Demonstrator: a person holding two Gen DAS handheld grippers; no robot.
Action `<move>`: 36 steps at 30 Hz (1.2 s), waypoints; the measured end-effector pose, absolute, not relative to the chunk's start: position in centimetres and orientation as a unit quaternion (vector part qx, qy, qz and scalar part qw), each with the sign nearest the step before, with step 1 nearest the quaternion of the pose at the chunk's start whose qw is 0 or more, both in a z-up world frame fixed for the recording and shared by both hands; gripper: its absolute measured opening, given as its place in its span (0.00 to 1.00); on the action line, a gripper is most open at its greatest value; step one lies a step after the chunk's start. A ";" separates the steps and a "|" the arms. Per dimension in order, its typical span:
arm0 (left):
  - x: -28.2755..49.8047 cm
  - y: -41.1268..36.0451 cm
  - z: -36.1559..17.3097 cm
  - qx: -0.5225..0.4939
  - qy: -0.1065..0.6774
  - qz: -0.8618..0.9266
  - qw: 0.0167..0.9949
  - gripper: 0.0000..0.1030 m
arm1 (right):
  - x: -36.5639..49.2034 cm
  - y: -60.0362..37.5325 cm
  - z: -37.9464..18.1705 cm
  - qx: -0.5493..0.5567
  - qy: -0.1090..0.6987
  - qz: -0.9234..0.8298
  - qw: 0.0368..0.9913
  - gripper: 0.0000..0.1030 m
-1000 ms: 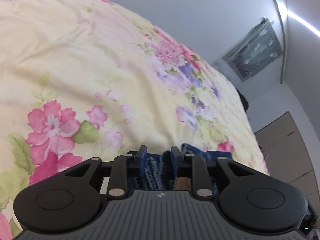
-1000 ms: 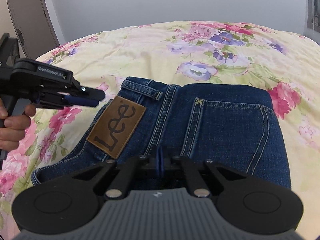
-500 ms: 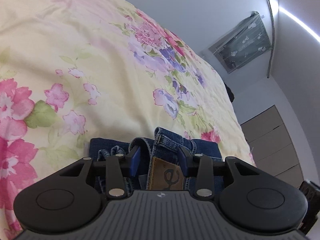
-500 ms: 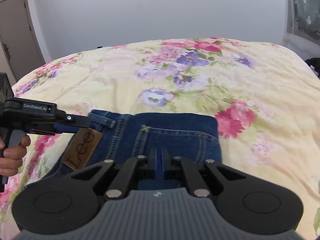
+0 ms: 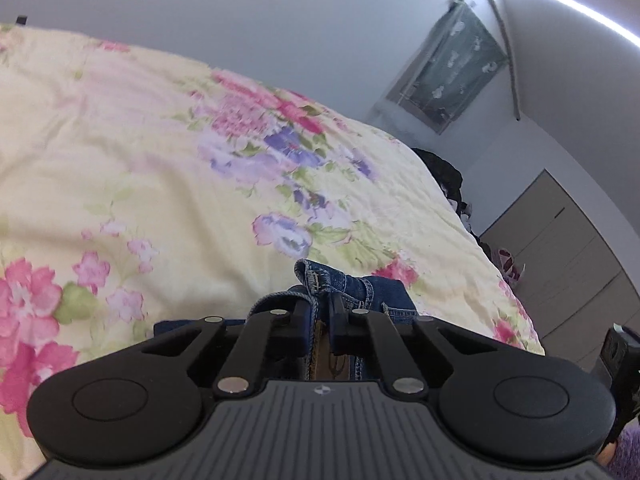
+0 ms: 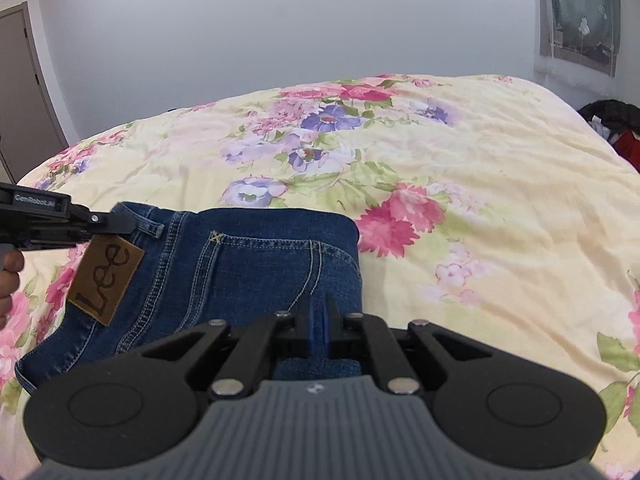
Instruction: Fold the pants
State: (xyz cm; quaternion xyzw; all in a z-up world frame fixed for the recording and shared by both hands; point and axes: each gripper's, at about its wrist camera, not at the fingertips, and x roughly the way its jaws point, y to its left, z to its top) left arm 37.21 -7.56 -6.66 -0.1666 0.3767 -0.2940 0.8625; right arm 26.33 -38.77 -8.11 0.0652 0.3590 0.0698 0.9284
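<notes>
Through my left wrist camera, my left claw [image 5: 320,312] is closing on the waistband of the pants [image 5: 340,284], a fold of blue denim with a belt loop standing up just ahead of the tips and the brown leather patch [image 5: 326,354] showing between the jaws. The denim looks thick and fairly heavy yet limp, so I judge it will sag between two holds and keep a crease once laid; the doubled, stitched waistband is the firmest place to take it. Beyond the claw stretches the bed [image 5: 120,160], a soft yellow floral quilt that will give under pressure, with a curtained window [image 5: 444,80] on the far wall and pale cabinet fronts [image 5: 560,248] off to the right. Through my right wrist camera, my right claw [image 6: 318,320] is pressed together with dark denim at its tips, though I cannot tell for certain that cloth is pinched. The pants lie just ahead and to the left of it, back pocket [image 6: 280,264] up, already doubled into a compact block, the patch near the left claw reaching in from the left edge with a hand [image 6: 8,276] on its grip. A grey door [image 6: 24,92] stands far left; dark clothing [image 6: 612,120] is heaped at the bed's right edge.
</notes>
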 end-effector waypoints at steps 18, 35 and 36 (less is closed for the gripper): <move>38.5 -2.7 -15.3 -0.216 0.422 -0.230 0.850 0.08 | 35.9 -36.2 -9.0 0.034 0.397 0.103 0.911 0.00; 35.7 -3.2 -12.1 -0.205 0.458 -0.160 0.850 0.20 | 33.7 -35.0 -10.2 -0.018 0.436 0.068 0.897 0.00; 34.8 -3.3 -11.6 -0.198 0.455 -0.158 0.854 0.20 | 32.6 -35.2 -9.6 -0.019 0.434 0.071 0.898 0.00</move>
